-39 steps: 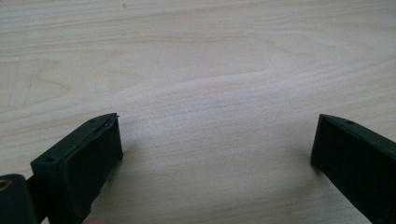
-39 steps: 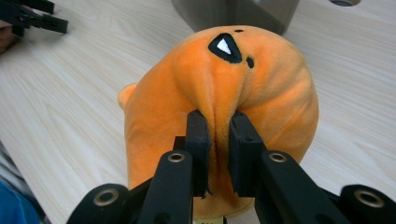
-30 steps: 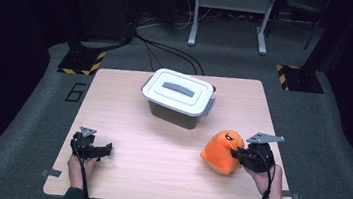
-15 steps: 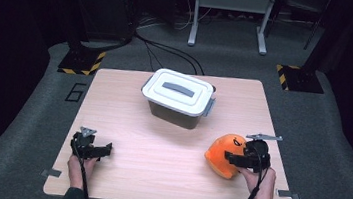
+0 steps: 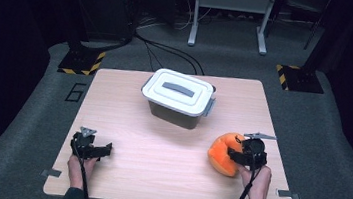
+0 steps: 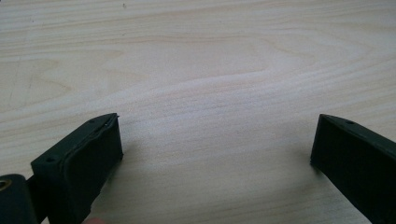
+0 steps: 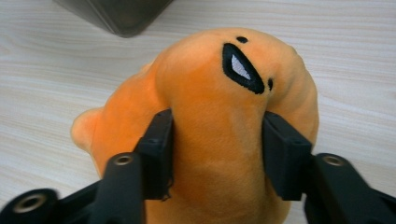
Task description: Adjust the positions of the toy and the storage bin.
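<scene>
The left gripper [image 5: 92, 147] rested at the table's [image 5: 155, 177] seven-o'clock corner, its jaws spread wide over bare wood with nothing between them, well apart from everything else. At the middle, toward twelve o'clock, stood the lidded grey box [image 5: 178, 99], its lid [image 5: 178, 90] shut and the handle lying flat on top.

Down at the four-o'clock side sat the orange plush toy [image 7: 205, 116], and the right gripper [image 7: 217, 154] had just been closing on it: both pads were pressed into the soft body, which bulged out between them (a pinch, judging by the dents in the fabric). From the gripper the toy stretched ahead toward ten or eleven o'clock on the table, its stitched face pointing away from the hand; its long axis ran roughly along the gripper's own line. The right hand was plainly the nearer one.

The box lay at about eleven o'clock from the toy, with open tabletop between. If the toy was meant for the box, the closed lid stood in the way, and the idle left gripper seemed the natural one to lift it.
</scene>
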